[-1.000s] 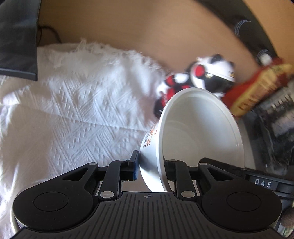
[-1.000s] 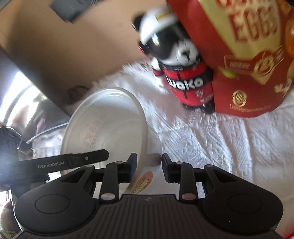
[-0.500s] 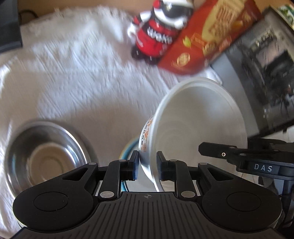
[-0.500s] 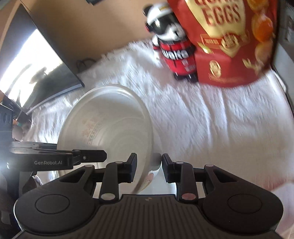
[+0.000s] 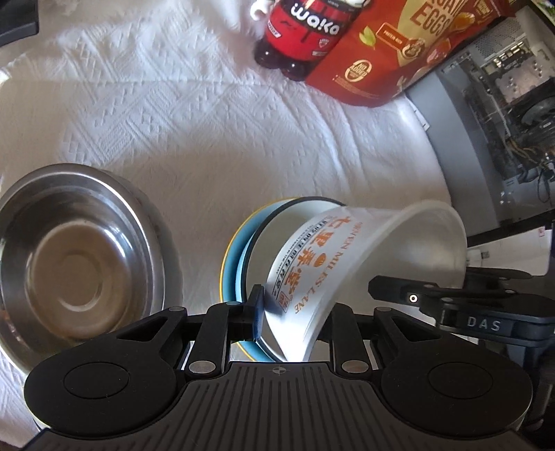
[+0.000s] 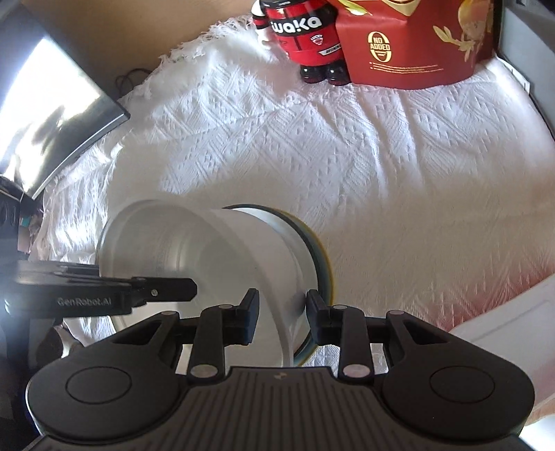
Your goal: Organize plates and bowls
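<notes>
Fingers of the left gripper (image 5: 289, 317) clamp the near rim of a white printed bowl (image 5: 350, 263), held tilted on its side with its mouth turned toward the right gripper (image 6: 282, 317), whose fingers are closed on the opposite rim of the same bowl (image 6: 208, 256). Left of the left fingers, a steel bowl (image 5: 79, 263) sits upright on the white cloth (image 5: 208, 132). Directly beyond both pairs of fingers, under the tilted bowl, lies a blue plate with a yellow edge (image 5: 232, 263). Far ahead stand a red bottle (image 5: 301, 31) and a red egg box (image 6: 416, 45). With two grips on one thin rim, uneven release could likely let the bowl tip off the plate or buckle its wall.
</notes>
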`<action>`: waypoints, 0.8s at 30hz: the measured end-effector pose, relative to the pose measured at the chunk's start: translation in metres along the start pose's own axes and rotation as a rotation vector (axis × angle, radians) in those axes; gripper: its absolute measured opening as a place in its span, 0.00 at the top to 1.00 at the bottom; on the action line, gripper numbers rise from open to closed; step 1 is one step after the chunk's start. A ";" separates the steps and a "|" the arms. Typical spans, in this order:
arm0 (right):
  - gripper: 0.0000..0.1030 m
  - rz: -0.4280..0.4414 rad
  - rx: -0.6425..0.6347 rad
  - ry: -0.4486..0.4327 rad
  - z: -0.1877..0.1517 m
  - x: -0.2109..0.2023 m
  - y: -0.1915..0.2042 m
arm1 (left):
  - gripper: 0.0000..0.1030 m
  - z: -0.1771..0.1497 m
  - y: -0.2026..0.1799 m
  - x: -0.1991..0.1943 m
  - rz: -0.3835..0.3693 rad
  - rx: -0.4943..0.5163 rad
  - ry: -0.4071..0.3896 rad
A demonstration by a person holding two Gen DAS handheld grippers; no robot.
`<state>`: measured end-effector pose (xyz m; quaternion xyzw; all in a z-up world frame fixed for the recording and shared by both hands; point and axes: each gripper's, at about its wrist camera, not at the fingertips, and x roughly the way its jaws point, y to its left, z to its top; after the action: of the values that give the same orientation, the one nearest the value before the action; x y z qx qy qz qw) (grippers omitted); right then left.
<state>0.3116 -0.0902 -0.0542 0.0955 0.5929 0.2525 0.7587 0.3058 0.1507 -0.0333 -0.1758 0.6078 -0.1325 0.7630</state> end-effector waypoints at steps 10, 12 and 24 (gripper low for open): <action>0.71 -0.007 -0.026 -0.008 -0.001 0.001 0.003 | 0.77 -0.002 0.006 -0.019 -0.037 -0.013 -0.002; 0.71 -0.007 -0.038 -0.015 -0.001 -0.001 0.006 | 0.77 0.001 0.005 -0.020 -0.049 -0.015 -0.008; 0.71 0.003 -0.028 -0.068 0.014 -0.017 0.009 | 0.77 0.017 -0.009 -0.019 -0.072 -0.001 0.017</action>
<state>0.3198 -0.0888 -0.0318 0.0942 0.5630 0.2587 0.7792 0.3184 0.1519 -0.0090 -0.1968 0.6077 -0.1610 0.7524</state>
